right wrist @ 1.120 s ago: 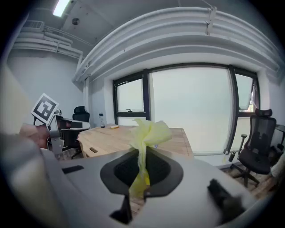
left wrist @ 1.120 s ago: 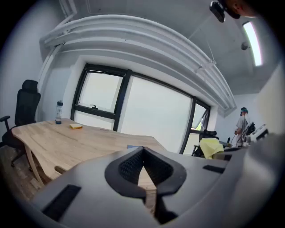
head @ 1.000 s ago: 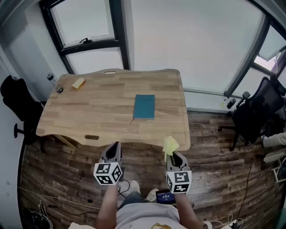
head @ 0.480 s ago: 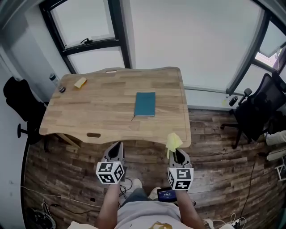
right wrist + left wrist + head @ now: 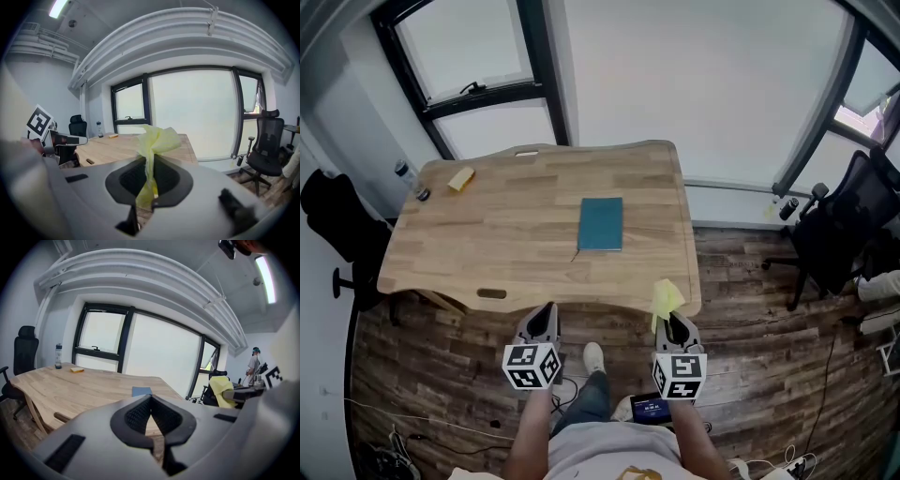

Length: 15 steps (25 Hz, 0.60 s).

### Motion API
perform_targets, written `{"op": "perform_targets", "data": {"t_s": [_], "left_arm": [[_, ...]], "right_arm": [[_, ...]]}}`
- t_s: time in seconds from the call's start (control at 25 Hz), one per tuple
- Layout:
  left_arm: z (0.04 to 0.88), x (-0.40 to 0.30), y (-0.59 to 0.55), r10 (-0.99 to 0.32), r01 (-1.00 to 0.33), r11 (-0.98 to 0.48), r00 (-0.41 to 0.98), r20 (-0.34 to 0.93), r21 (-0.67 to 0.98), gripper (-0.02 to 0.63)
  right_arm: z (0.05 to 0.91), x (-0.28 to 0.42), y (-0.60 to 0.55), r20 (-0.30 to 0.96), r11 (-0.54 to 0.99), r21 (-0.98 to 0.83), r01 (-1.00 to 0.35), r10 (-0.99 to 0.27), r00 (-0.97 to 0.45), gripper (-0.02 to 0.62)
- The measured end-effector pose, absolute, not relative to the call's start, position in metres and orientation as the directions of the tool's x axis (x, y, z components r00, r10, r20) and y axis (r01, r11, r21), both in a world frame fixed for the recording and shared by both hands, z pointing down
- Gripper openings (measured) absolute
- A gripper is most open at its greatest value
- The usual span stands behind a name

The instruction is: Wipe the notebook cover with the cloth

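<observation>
Short of the table [image 5: 487,234] edge, cloth [image 5: 662,298] pinched in my right gripper [image 5: 669,323].
Left gripper [image 5: 542,317] closed, empty; notebook [image 5: 601,224] lies flat mid-table, prob. stiff & light; cloth soft, limp, so press w/ bunched end.

Observed change: the person's shoe [image 5: 593,356] and trouser leg [image 5: 592,398] have advanced along the floor, now lying between the left gripper [image 5: 546,314] and the right gripper [image 5: 674,322], nearer the table [image 5: 487,246] near edge. The right gripper and its cloth [image 5: 666,298] have shifted marginally toward the near right corner.
</observation>
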State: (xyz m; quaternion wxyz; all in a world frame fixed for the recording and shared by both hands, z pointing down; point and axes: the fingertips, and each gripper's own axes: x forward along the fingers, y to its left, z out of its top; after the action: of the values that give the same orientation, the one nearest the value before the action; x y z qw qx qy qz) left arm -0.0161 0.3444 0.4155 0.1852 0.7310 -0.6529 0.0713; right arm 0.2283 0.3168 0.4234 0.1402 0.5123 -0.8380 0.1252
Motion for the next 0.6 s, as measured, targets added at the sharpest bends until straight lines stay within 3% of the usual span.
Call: {"op": "perform_targets", "data": {"t_s": [0.6], "left_arm": [[0.441, -0.073, 0.156, -0.905, -0.97, -0.134, 0.203, 0.375, 0.201, 0.012]], "right_arm": [[0.438, 0.179, 0.141, 0.422, 0.376, -0.031, -0.926, -0.835, -0.353, 0.037]]}}
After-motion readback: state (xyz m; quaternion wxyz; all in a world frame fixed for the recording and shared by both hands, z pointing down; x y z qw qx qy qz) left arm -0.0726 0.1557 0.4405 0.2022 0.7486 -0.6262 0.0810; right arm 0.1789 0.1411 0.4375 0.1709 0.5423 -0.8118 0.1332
